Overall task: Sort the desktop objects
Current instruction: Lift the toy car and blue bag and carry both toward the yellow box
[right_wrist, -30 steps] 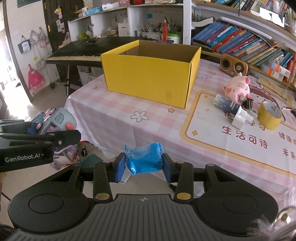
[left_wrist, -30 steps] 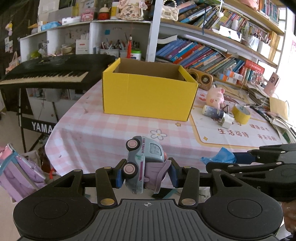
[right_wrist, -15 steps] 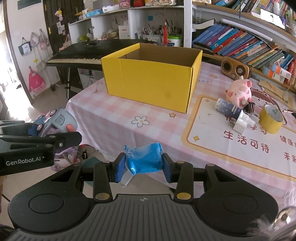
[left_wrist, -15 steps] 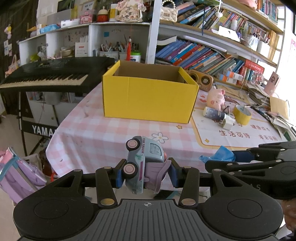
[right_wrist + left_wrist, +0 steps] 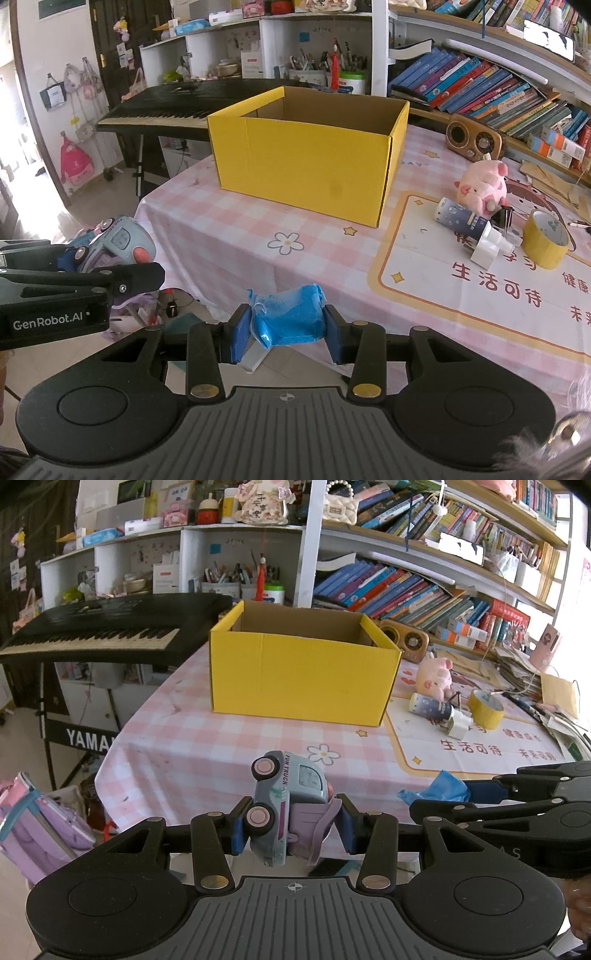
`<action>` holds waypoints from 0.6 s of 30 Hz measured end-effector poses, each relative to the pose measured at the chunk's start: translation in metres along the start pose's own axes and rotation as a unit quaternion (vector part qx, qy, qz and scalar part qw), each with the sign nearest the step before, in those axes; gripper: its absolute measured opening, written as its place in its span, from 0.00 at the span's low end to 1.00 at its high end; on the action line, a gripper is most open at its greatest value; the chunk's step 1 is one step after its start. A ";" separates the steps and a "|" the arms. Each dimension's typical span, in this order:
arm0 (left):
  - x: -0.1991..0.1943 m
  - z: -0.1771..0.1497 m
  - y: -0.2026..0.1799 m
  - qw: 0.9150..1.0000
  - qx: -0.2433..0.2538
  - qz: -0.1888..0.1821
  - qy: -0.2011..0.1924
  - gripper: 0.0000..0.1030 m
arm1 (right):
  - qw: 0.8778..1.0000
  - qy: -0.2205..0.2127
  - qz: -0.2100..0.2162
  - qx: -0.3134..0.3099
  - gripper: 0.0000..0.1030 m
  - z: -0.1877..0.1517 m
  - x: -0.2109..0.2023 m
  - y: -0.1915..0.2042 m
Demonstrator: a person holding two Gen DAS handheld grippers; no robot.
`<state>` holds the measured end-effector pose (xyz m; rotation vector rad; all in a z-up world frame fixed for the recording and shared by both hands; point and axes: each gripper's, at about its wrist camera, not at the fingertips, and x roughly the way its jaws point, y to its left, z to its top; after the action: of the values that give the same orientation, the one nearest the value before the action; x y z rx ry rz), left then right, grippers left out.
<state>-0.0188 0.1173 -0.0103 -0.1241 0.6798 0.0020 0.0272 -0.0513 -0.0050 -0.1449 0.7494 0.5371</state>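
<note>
My left gripper [image 5: 291,829] is shut on a grey and purple toy truck [image 5: 286,805], held tilted in front of the table's near edge. My right gripper [image 5: 286,332] is shut on a blue mesh pouch [image 5: 290,314]. An open yellow cardboard box [image 5: 301,664] stands on the pink checked tablecloth [image 5: 207,753] beyond both grippers; it also shows in the right wrist view [image 5: 306,162]. The right gripper's pouch shows in the left wrist view [image 5: 436,792], and the left gripper's truck shows in the right wrist view [image 5: 118,243].
On the table's right lie a pink pig plush [image 5: 480,186], a spray bottle [image 5: 469,227], a yellow tape roll [image 5: 545,240] and a wooden radio [image 5: 474,138]. A black keyboard [image 5: 99,627] stands left of the table. Bookshelves line the back.
Both grippers have pulled back and risen slightly from the table with their objects still held; the box looks a little farther and more of its inside shows.
</note>
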 end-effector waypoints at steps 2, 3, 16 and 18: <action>0.001 0.000 0.001 1.000 0.001 -0.001 0.002 0.44 | 1.000 0.001 0.000 0.001 0.37 0.000 0.000 0.000; 0.001 0.001 0.002 1.000 0.002 -0.001 0.003 0.44 | 1.000 0.003 0.001 0.002 0.37 0.000 0.001 0.000; 0.007 0.000 -0.001 1.000 0.010 -0.006 0.007 0.44 | 1.000 0.012 0.000 0.005 0.37 0.001 0.008 -0.001; 0.008 0.001 -0.001 1.000 0.009 -0.006 0.008 0.44 | 1.000 0.012 0.000 0.005 0.37 0.001 0.008 -0.002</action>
<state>-0.0122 0.1166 -0.0148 -0.1114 0.6951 -0.0176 0.0330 -0.0493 -0.0099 -0.1426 0.7755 0.5332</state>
